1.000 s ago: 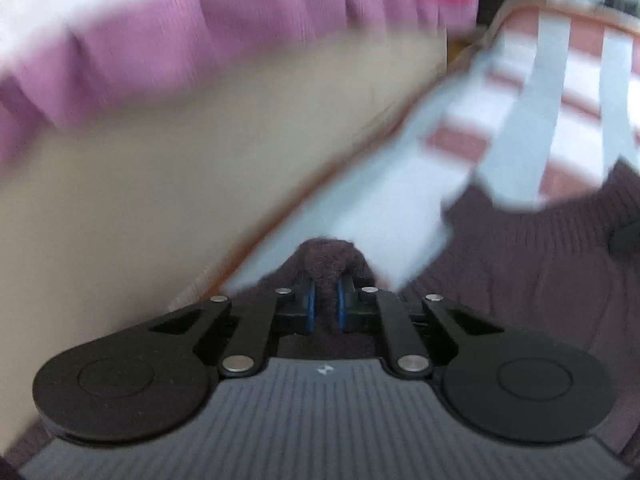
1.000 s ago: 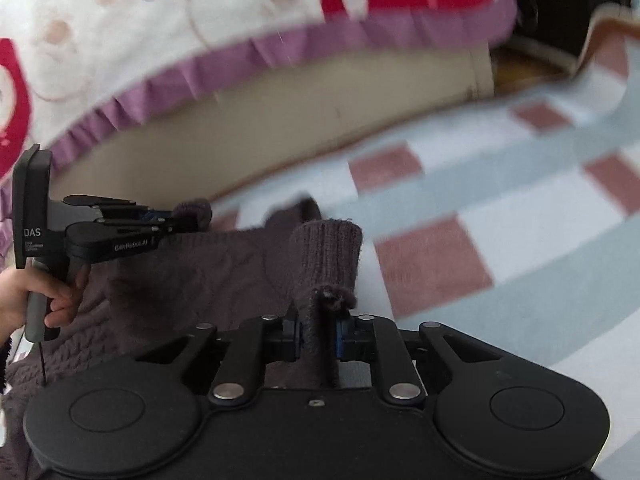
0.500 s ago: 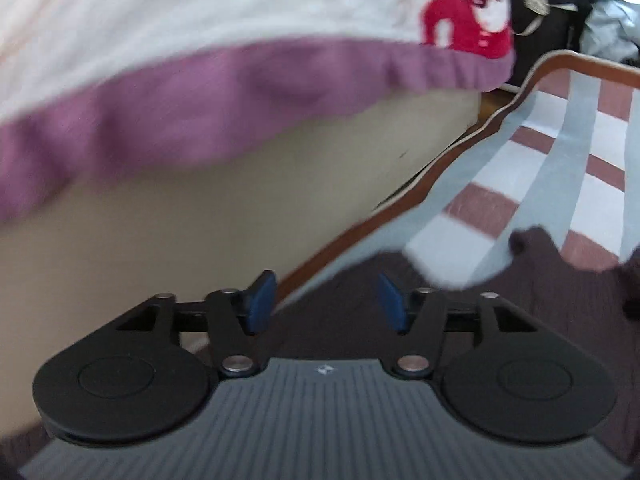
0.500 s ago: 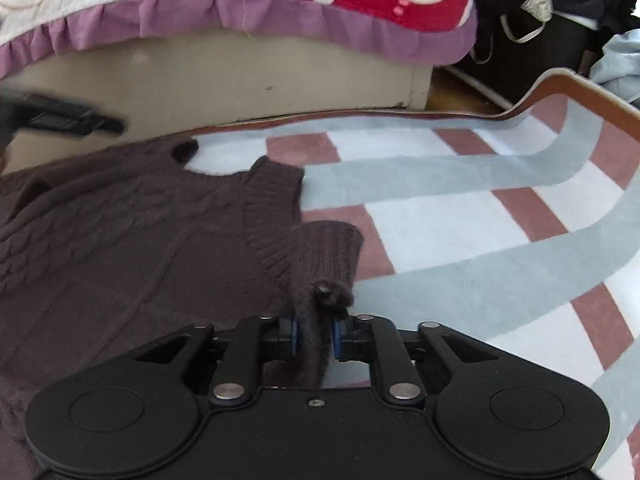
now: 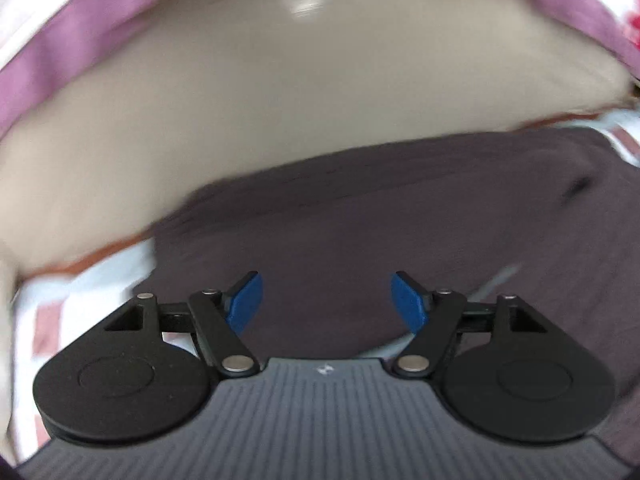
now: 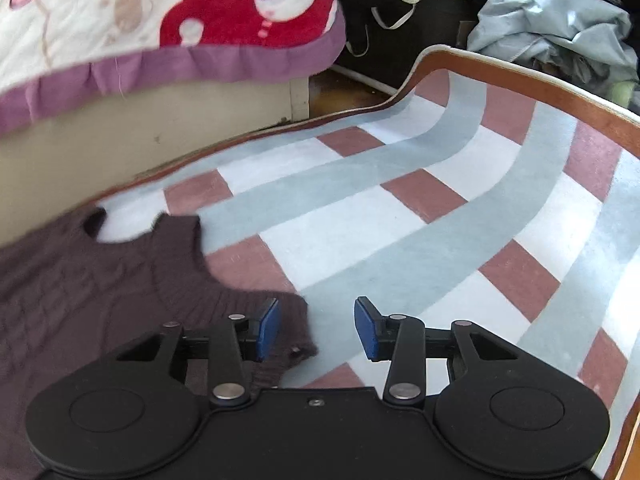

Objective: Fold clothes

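Right gripper (image 6: 316,326): jaws spread wide, nothing between the blue pads (image 6: 267,327). Its left finger sits over the near corner of the dark brown knit sweater (image 6: 80,288); contact can't be told. The right finger is over bare rug.

Left gripper (image 5: 327,305): jaws also spread wide, holding nothing, hovering over the sweater (image 5: 380,220), which fills the view from between the fingers outward. That view is motion-blurred, so knit detail is unreadable.

The sweater lies flat on the checked rug (image 6: 400,216) (pale blue, white, dusty red), at the left of the right wrist view. Its long axis runs from near-left out toward the bed base. A ribbed edge curves along its right side, and a notch shows at its far edge with rug visible through it. The far edge lies close to the bed base.

Open room: a wide stretch of bare rug to the right of the sweater and ahead of the right gripper. The rug's brown border (image 6: 480,60) curls up at the far right.

Farther: the beige bed base (image 6: 160,128) walls the far-left side, with a quilt (image 6: 160,20) with a purple ruffle overhanging it. A heap of pale blue clothing (image 6: 560,28) sits beyond the rug edge.
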